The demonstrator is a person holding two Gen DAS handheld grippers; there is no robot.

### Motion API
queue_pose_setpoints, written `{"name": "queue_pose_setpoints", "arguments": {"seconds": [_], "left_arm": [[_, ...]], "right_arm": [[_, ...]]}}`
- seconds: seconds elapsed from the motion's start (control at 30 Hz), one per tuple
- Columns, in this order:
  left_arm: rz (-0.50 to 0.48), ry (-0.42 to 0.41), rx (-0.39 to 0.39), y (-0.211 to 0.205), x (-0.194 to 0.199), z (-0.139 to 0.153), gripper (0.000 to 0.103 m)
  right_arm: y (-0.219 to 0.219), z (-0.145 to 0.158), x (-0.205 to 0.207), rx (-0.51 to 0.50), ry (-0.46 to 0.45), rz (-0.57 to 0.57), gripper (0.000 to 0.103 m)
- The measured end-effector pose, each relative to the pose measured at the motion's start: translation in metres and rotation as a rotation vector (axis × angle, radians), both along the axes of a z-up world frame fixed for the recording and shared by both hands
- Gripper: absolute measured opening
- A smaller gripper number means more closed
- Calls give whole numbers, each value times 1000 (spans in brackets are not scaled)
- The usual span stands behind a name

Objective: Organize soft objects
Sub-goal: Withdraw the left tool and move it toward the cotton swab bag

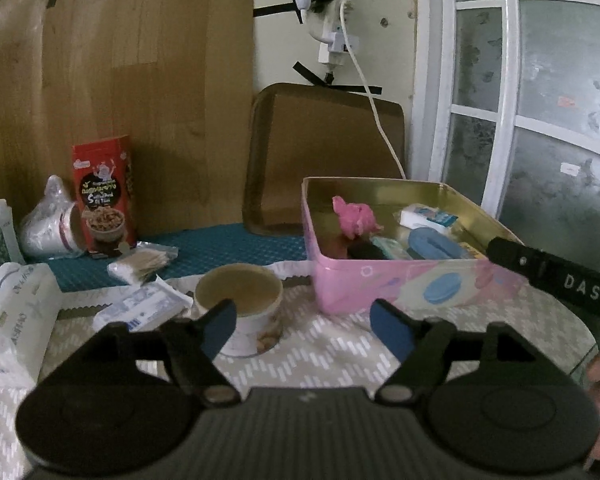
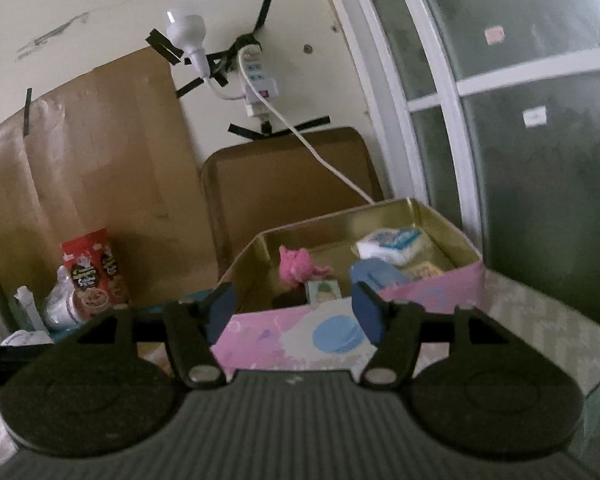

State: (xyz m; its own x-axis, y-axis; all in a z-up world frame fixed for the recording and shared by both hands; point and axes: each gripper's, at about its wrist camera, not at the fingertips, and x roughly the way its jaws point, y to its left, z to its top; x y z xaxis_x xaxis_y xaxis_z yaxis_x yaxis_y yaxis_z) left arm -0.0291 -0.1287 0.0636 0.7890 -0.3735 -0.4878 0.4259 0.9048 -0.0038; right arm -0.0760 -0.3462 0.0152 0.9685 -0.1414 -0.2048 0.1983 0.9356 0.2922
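Pink soft toy (image 1: 356,220) in tin (image 1: 400,280), beyond left tool (image 1: 302,326).

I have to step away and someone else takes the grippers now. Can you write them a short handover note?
Left gripper: open, empty, near the paper cup.
Right gripper: open, empty, facing the pink tin.
Done: pink soft toy, white packet and blue item lie in the tin.
Left: tissue packet, cotton swab bag and white wrapped pack still lie on the table, left of the tin.
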Motion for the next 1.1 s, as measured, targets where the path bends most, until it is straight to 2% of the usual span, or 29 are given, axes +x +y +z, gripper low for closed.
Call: {"name": "queue_pose_setpoints", "arguments": {"seconds": [0.17, 0.23, 0.4, 0.53, 0.67, 0.8, 0.93, 1.0, 1.1], "left_arm": [[-6, 10, -15, 2, 0, -3, 76], [-7, 16, -21, 3, 0, -5, 76], [-15, 50, -40, 9, 3, -9, 71], [-12, 64, -50, 17, 4, -15, 67], [5, 58, -66, 43, 7, -21, 68], [95, 47, -74, 97, 10, -36, 67], [258, 60, -66, 165, 23, -57, 66], [328, 62, -52, 193, 32, -66, 66], [373, 52, -57, 217, 41, -73, 66]], "right_arm": [[-5, 3, 7, 49, 65, 24, 77], [-6, 5, 7, 53, 72, 25, 83], [-6, 5, 5, 91, 94, 29, 83], [11, 6, 5, 65, 109, 65, 78], [46, 11, 8, -9, 104, 166, 70], [93, 16, 16, -96, 99, 313, 62], [151, 23, 41, -191, 121, 481, 58], [180, 25, 67, -222, 163, 583, 58], [214, 30, 128, -261, 241, 633, 58]]}}
